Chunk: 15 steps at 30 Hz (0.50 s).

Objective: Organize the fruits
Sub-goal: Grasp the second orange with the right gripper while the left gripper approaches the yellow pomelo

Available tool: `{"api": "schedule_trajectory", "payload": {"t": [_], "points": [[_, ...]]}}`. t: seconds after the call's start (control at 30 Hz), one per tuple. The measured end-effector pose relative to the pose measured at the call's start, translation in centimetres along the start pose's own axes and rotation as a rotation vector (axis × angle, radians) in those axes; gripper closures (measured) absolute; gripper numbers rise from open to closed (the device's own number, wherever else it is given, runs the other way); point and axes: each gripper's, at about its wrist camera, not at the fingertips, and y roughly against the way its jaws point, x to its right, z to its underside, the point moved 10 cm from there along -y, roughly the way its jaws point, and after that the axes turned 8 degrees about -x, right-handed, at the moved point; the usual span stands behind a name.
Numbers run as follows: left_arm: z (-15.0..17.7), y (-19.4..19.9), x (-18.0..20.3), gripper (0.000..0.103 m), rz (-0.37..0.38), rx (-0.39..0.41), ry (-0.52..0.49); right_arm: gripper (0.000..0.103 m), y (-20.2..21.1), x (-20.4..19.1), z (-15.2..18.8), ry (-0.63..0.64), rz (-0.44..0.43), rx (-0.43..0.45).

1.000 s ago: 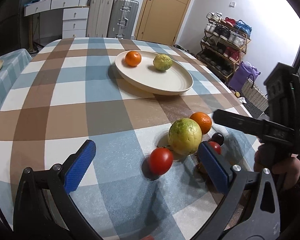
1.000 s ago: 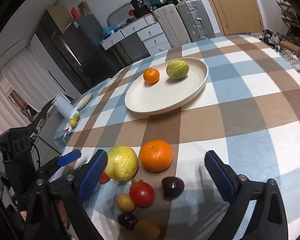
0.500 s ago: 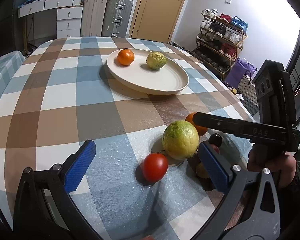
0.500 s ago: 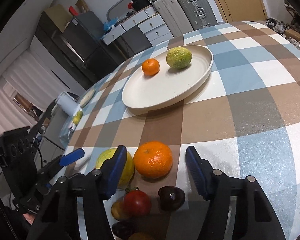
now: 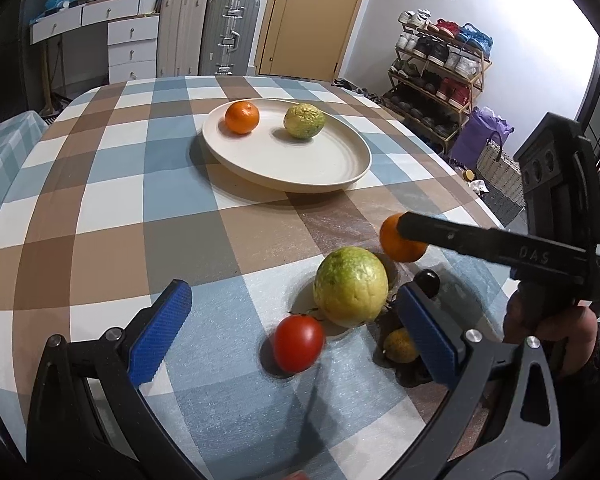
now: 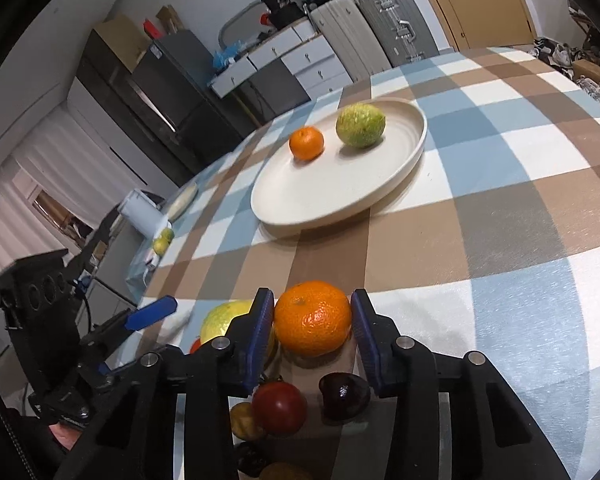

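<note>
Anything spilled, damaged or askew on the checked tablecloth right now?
Nothing stands out. The round cream plate sits flat, holding a small orange mandarin and a green-yellow guava, both intact. The right gripper is closing around a second orange mandarin in the loose fruit cluster. No spills show.

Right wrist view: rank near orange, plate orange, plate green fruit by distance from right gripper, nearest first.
1. Near orange: between the closing blue pads of the right gripper.
2. Plate orange: on the plate, left side.
3. Plate green fruit: on the plate's far right, slightly beyond the orange.
</note>
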Motion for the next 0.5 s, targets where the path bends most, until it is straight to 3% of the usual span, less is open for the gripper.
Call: {"api": "schedule_trajectory", "payload": {"t": [0.1,0.5], "points": [[-0.3,-0.2,0.1,0.001,-0.025,0.001,-0.008,0.062,1.1,0.3,-0.3,-0.009,-0.009,0.025],[-1.7,-1.6,1.8,0.001,-0.004,-0.031,-0.017,0.062,3.7,1.1,-0.2,-0.02,-0.037,0.083]]}}
